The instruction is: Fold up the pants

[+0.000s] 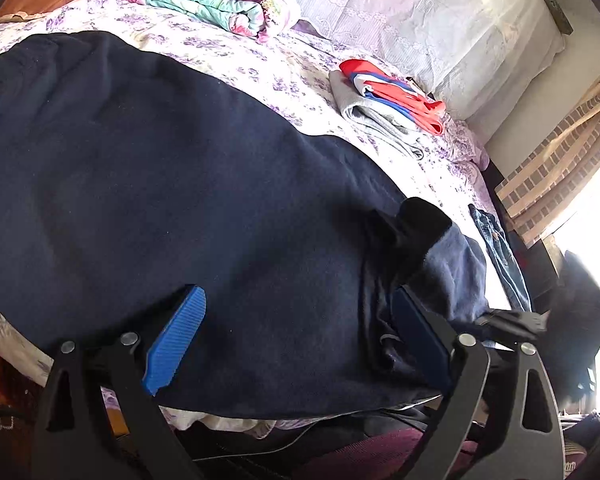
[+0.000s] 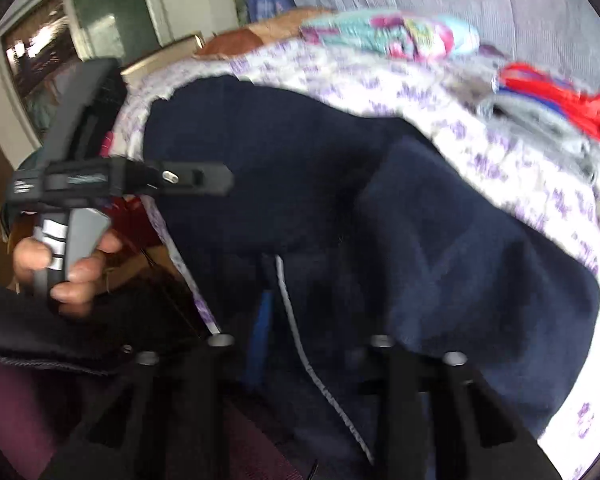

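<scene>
Jaws, left: spread wide on the left gripper [image 1: 300, 332], both blue pads hovering over dark cloth, clamping nothing.
Jaws, right: much narrower on the right gripper [image 2: 312, 340], with cloth bunched between. Only one blue pad peeking out, so can't tell whether actually pinching.
Pants [image 1: 160, 160]: navy, spread flat across the near side of the bed [image 1: 260, 64], one end hanging a bit over the edge closest to the cameras.
Why laid out like that: probably flattened to give a clean crease line. Looks like one layer already doubled over the other in the right wrist view, but only guessing.
Why the left sits released: likely lined up over the near edge, ready to pinch a hem or just pin the cloth down.
Cord [image 2: 296, 320]: pale string running down between the right jaws, so probably the waistband end.
Hand [image 2: 72, 272]: wrapped around the left gripper's handle, off the bed's edge.
Neighbours: rolled floral quilt [image 1: 220, 4], small clothes stack [image 1: 384, 96], jeans [image 1: 500, 256] at the far edge, all well clear of the pants.
Hidden: second right pad buried under fabric, and the cuffs not identifiable.
Hard to read: right wrist view badly smeared. Lumpy turned-out bit at the pants' right end could be lining or a pocket, no idea.
Cut off: bed's near edge and the floor, behind the gripper frames.
</scene>
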